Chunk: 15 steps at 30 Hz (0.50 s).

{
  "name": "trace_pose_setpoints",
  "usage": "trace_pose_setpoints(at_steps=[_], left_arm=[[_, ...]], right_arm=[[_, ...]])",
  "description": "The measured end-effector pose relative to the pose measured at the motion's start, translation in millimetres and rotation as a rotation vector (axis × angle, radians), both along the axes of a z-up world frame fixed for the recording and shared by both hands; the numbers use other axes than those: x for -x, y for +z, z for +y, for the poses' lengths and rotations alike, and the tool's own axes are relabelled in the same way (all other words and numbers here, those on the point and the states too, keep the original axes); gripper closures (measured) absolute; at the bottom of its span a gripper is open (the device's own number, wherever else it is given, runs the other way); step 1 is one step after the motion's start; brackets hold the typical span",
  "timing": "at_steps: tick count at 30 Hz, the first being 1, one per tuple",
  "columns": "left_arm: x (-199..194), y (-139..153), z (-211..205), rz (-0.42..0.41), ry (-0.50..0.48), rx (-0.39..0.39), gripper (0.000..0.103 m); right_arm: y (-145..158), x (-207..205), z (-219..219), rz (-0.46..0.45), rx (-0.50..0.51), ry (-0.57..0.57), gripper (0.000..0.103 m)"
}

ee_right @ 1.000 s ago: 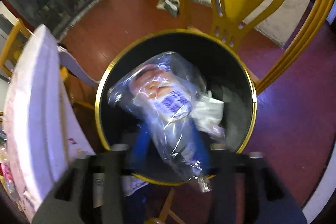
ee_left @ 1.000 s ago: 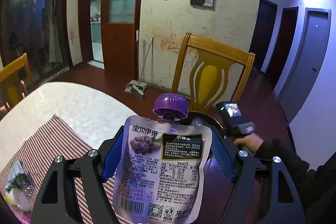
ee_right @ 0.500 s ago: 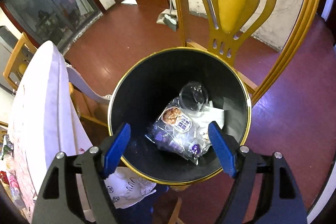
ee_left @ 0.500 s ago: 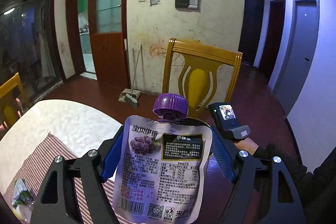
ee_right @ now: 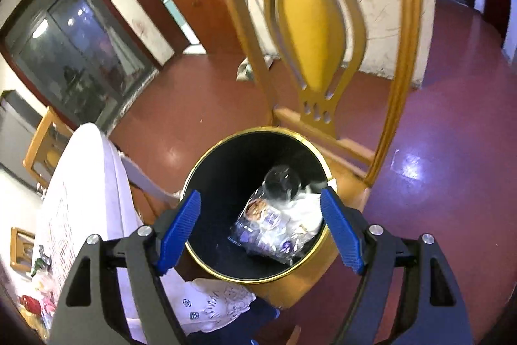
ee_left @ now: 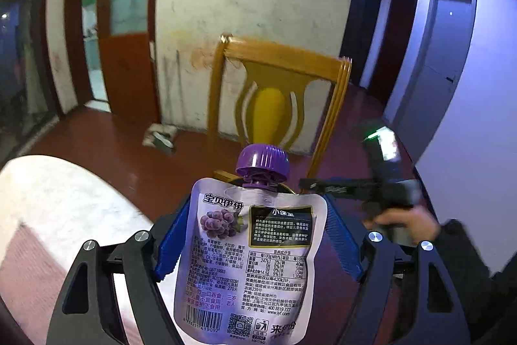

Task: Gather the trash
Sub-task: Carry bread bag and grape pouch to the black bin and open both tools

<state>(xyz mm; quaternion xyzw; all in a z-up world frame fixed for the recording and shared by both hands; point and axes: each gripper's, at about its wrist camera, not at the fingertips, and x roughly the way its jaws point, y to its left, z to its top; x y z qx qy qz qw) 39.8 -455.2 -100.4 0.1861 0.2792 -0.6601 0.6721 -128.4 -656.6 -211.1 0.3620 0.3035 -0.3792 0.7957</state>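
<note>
My left gripper (ee_left: 257, 235) is shut on a grape drink pouch (ee_left: 248, 261) with a purple cap (ee_left: 262, 161), held upright above the table edge. My right gripper (ee_right: 260, 220) is open and empty, above a black trash bin with a gold rim (ee_right: 206, 264) that stands on a chair seat. Inside the bin lies a clear plastic snack bag (ee_right: 271, 225) with white paper. The right gripper's body also shows in the left wrist view (ee_left: 384, 183), held by a hand.
A yellow wooden chair (ee_right: 323, 31) stands behind the bin. The white marble table (ee_left: 58, 202) with a striped mat is at left; its edge (ee_right: 93, 183) is beside the bin. Small trash items (ee_right: 35, 283) lie on the table. Red floor surrounds.
The right gripper opened and let the plastic snack bag fall into the bin, then rose away from it. The left gripper moved right toward the chair with the pouch.
</note>
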Motion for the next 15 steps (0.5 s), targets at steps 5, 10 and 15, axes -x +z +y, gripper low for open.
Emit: trace_pose_setpoints(at_steps=[5,10,15], left_arm=[[-3,-55,-81,0.017,-0.034,-0.103,0.027],[7,-93,-132,-0.018,-0.029,-0.162,0.024],[11,-118,-152,-0.018,0.050,-0.225,0.006]], right_arm=[[16,16,0,-0.023,0.024,-0.031,0.026],[26,31,0,-0.042,0.040,-0.055,0.026],[33,41,3,-0.051,0.053,-0.073,0.026]])
